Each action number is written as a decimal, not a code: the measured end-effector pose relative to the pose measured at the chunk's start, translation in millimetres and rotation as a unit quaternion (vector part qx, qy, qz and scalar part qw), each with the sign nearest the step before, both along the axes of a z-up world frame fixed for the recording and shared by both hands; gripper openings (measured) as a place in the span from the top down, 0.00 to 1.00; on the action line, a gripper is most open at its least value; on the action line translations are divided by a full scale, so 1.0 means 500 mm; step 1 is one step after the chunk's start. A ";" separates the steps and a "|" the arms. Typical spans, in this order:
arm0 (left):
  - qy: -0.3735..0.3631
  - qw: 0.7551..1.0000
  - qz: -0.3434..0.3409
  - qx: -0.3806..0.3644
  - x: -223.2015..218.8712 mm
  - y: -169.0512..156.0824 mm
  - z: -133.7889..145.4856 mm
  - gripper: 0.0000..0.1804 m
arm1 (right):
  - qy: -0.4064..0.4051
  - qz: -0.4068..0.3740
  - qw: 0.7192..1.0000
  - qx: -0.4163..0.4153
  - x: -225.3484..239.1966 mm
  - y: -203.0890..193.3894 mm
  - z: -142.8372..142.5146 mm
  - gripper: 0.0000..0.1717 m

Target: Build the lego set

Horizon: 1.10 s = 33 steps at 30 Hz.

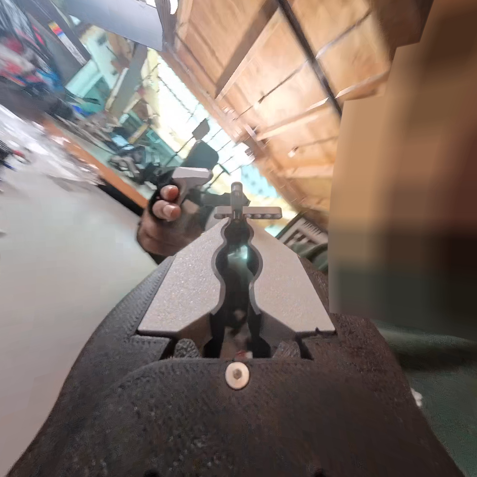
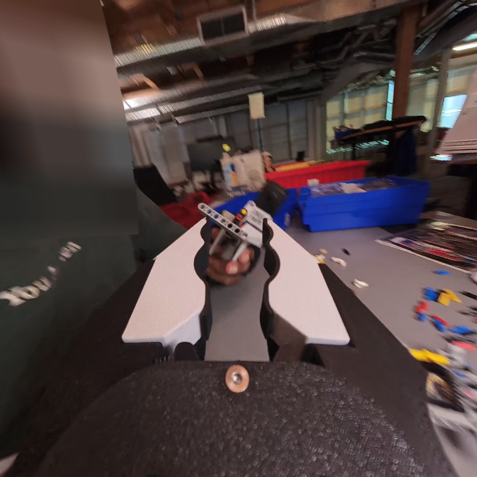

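My grey table top [image 2: 387, 271] fills the 3 to 5 o'clock part of the right wrist view, with a long blue plastic bin [image 2: 361, 206] at 2 o'clock and a red plastic bin [image 2: 317, 170] just behind it. A printed sheet [image 2: 433, 245] lies flat at 3 o'clock, and small loose building bricks in blue, yellow and red [image 2: 438, 309] are scattered at 4 o'clock.

My right tongs [image 2: 236, 232] stand released, the two white fingers [image 2: 170, 284] well apart with nothing between their pads. Beyond their tips at 12 o'clock, my left hand [image 2: 229, 268] carries the other tool, which bears the grey perforated plastic beam [image 2: 222, 222], tilted.

In the left wrist view my left tongs [image 1: 236, 219] are clenched at their tips on that beam [image 1: 263, 212], which sits crosswise there, level, with a dark grey axle pin [image 1: 236, 192] rising upright from its middle. My right hand [image 1: 162, 204] grips its black handle at 10 o'clock.
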<state>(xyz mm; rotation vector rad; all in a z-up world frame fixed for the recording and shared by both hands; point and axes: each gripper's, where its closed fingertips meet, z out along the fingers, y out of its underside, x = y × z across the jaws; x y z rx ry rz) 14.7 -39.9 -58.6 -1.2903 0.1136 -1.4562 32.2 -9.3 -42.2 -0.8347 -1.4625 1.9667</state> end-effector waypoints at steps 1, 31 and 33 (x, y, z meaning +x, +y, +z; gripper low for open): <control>0.067 0.997 0.029 0.027 -0.007 0.000 -0.008 0.97 | -0.015 -0.023 0.999 0.036 -0.003 0.005 -0.019 0.78; 0.456 0.874 0.147 0.088 -0.005 0.039 -0.152 0.68 | -0.148 -0.097 0.970 0.167 -0.048 -0.047 -0.159 0.97; 0.457 0.871 0.163 0.077 -0.014 0.046 -0.152 0.67 | -0.140 -0.123 0.967 0.176 -0.054 -0.029 -0.162 0.97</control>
